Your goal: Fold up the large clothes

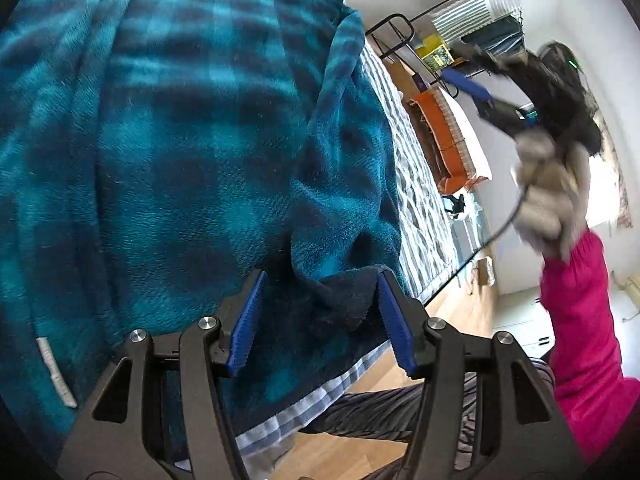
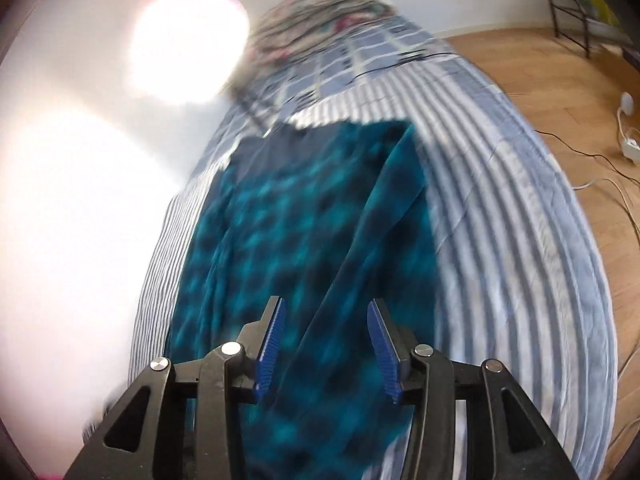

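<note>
Your left gripper (image 1: 320, 320) is hovering with its ribbed blue pads (image 1: 246, 320) standing apart, a dark navy cuff (image 1: 344, 296) of the fleece garment (image 1: 180, 128) lying between them but not pinched. The garment, a plush teal-and-navy check, is spreading in soft folds across the bed, its sleeve (image 1: 340, 120) draping toward the mattress edge, where a striped blue-and-white cover (image 1: 416, 184) is showing. Your right gripper (image 2: 326, 344) is angling downward over the same fleece, its jaws likewise parted and holding nothing, the picture smeared by blur. In the left wrist view, your right hand (image 1: 540, 184) is raised beyond the bed's edge, a magenta sleeve (image 1: 580, 320) running back from it. A wooden floor (image 2: 560, 80) is bordering the bed.
</note>
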`<move>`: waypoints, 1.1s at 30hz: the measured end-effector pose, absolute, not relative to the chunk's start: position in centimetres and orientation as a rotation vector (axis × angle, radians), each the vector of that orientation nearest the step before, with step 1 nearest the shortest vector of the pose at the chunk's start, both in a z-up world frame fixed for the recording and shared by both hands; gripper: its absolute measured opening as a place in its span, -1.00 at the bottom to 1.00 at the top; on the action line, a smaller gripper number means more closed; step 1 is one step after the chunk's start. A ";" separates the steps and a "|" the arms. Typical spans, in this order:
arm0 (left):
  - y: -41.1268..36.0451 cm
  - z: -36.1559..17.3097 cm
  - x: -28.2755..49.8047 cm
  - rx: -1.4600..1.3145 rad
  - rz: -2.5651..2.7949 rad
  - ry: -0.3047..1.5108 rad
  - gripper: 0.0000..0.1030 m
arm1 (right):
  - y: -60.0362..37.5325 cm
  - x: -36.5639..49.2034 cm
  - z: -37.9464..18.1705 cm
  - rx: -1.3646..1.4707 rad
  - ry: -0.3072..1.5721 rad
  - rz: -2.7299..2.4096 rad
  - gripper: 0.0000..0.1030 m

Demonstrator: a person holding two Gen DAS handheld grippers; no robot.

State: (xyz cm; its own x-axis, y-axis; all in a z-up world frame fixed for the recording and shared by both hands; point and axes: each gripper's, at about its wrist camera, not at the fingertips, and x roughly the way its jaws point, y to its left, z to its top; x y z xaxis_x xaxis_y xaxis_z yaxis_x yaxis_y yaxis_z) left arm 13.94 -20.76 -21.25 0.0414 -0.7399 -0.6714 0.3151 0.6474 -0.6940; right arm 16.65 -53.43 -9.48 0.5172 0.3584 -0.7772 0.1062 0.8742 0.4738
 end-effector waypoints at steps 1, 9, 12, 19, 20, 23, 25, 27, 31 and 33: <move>-20.9 -21.4 14.0 -0.415 -0.844 1.299 0.11 | -54.3 17.6 -9.7 0.516 1.023 0.138 -0.10; -22.7 -22.3 14.1 -0.357 -0.893 1.323 -0.85 | -59.8 27.6 -14.5 0.629 1.046 0.010 -0.10; -22.8 -21.8 13.8 -0.344 -0.919 1.306 -0.86 | -61.4 30.0 -16.5 0.717 1.038 -0.003 -0.10; -23.6 -19.6 12.7 -0.266 -0.986 1.240 -0.88 | -61.7 33.6 -19.2 0.772 1.056 -0.002 -0.68; -23.7 -19.4 12.6 -0.263 -0.990 1.234 -0.89 | -61.5 33.6 -18.9 0.756 1.056 -0.011 -0.75; -23.7 -19.0 11.8 -0.260 -1.008 1.225 -0.90 | -60.4 33.7 -17.2 0.642 1.051 -0.054 -0.85; -23.6 -18.6 11.2 -0.259 -1.024 1.217 -0.90 | -59.0 33.8 -15.3 0.528 1.043 -0.086 -0.86; -23.3 -18.5 10.8 -0.262 -1.047 1.214 -0.91 | -57.5 33.9 -13.5 0.407 1.044 -0.121 -0.87; -22.7 -18.1 9.8 -0.249 -1.077 1.224 -0.90 | -53.5 34.3 -10.3 0.168 1.029 -0.128 -0.88; -21.8 -17.7 9.9 -0.283 -1.065 1.206 -0.89 | -51.8 34.5 -9.2 0.101 1.030 -0.111 -0.88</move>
